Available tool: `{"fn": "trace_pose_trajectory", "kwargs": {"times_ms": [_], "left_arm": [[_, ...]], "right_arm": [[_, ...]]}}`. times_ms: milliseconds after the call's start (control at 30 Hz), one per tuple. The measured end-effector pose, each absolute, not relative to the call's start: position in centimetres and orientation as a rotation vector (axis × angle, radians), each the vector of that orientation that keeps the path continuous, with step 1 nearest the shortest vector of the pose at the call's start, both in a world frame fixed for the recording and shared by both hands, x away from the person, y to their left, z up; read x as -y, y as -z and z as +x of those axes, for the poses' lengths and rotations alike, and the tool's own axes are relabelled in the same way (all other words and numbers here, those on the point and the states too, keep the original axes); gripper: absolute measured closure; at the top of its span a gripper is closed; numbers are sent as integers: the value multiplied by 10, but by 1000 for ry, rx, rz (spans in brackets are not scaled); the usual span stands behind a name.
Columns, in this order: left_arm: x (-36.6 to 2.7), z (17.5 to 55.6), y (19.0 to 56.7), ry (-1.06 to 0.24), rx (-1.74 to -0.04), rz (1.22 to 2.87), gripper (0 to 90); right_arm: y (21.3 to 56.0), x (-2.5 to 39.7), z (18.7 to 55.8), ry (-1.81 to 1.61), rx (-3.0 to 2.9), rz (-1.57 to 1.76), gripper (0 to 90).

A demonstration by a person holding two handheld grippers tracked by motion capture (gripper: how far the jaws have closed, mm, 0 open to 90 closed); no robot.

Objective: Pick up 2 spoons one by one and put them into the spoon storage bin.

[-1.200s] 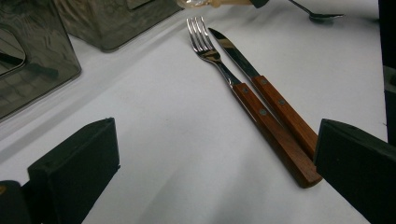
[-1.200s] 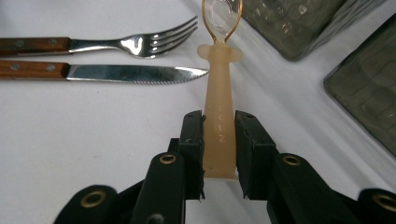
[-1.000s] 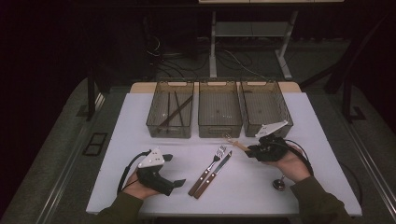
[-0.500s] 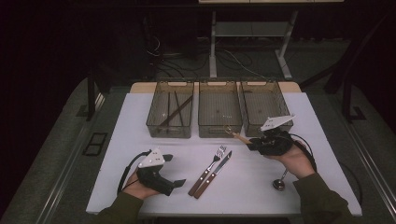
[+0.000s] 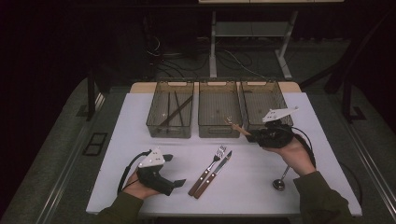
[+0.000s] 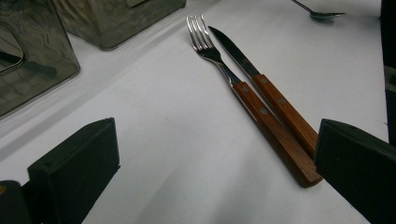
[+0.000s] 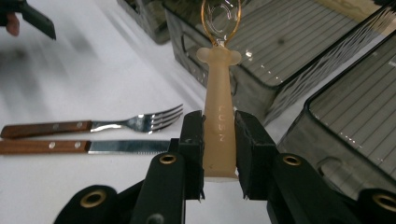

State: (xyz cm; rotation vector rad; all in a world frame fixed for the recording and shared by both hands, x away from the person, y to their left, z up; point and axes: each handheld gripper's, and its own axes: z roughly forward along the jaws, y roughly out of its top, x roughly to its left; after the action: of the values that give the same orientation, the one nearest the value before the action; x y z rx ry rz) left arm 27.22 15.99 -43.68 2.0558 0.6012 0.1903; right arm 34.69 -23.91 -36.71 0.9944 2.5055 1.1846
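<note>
Right claw [image 7: 219, 140]: clamped on one pale-handled utensil [image 7: 218, 116], raised near the middle bin [image 5: 218, 110]
Left claw [image 6: 210, 154]: wide open, holding nothing
Bins: three
Table [image 5: 140, 121]: one fork [image 5: 208, 164], one knife [image 5: 214, 173], one spoon [image 5: 281, 179]

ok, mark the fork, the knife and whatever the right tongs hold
fork [image 6: 201, 37]: left gripper view, on the tines.
knife [image 6: 233, 49]: left gripper view, on the blade.
tan-handled utensil [image 7: 219, 121]: right gripper view, on the handle.

shiny metal fork [image 6: 219, 60] and knife [image 6: 252, 70], wooden handles.
</note>
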Motion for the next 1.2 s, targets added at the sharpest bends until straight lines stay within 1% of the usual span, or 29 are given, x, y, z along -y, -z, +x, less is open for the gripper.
{"fn": "trace_pose_trajectory", "kwargs": {"times_ms": [767, 1200], "left_arm": [[-160, 272, 437, -187, -603, 2058, 0], [-160, 272, 436, -183, -599, 2052, 0]], "right_arm": [[351, 226, 371, -1285, -2417, 1022, 736], [347, 203, 408, -1190, -2421, 1059, 736]]}}
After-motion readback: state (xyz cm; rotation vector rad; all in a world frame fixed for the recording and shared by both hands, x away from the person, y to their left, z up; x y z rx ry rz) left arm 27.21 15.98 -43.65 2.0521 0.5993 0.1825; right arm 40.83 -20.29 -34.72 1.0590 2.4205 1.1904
